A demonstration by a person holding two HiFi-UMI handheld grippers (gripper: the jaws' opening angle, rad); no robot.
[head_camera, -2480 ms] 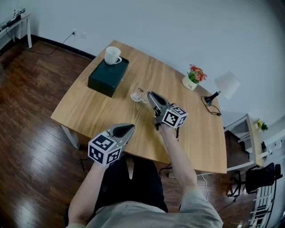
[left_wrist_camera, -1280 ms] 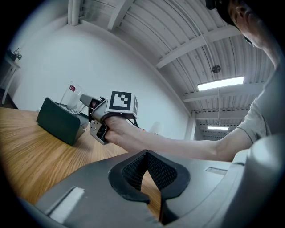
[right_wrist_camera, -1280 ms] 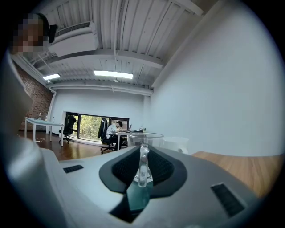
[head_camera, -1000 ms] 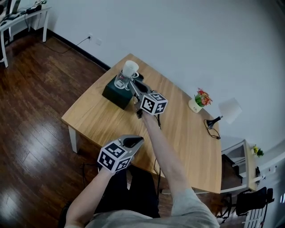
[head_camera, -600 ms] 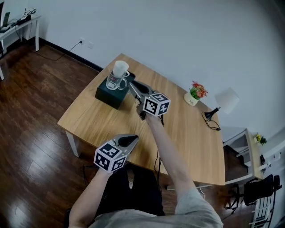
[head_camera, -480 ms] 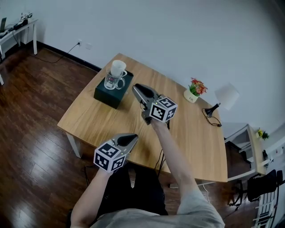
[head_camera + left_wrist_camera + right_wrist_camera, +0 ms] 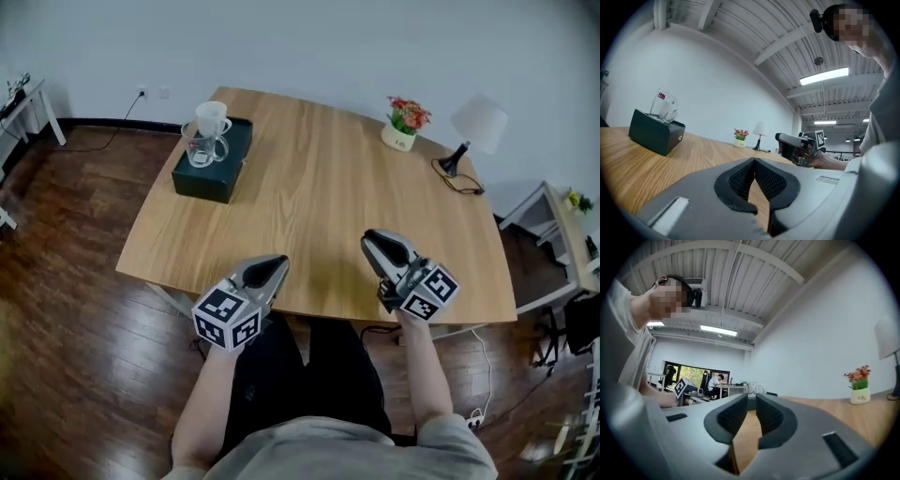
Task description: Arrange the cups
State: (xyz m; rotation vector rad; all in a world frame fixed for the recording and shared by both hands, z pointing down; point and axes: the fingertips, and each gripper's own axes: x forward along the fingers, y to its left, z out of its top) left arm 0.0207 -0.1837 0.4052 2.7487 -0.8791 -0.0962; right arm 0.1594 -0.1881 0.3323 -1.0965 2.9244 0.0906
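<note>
A clear glass mug (image 7: 201, 148) and a white mug (image 7: 212, 118) stand side by side on a dark green box (image 7: 212, 161) at the table's far left; the glass mug (image 7: 664, 105) also shows in the left gripper view. My right gripper (image 7: 378, 246) hovers over the table's near edge, far from the cups; its jaws are closing, with a narrow gap (image 7: 750, 397) and nothing between them. My left gripper (image 7: 267, 269) is shut and empty at the near edge, pads meeting (image 7: 754, 161).
A small flower pot (image 7: 403, 124) and a white lamp (image 7: 473, 127) with its cord stand at the far right of the wooden table (image 7: 328, 197). Dark wood floor lies around it. A white side shelf (image 7: 562, 234) stands at the right.
The right gripper set the glass mug on the box beside the white mug, let go and drew back to the near edge, its jaws narrowing. The left gripper barely moved.
</note>
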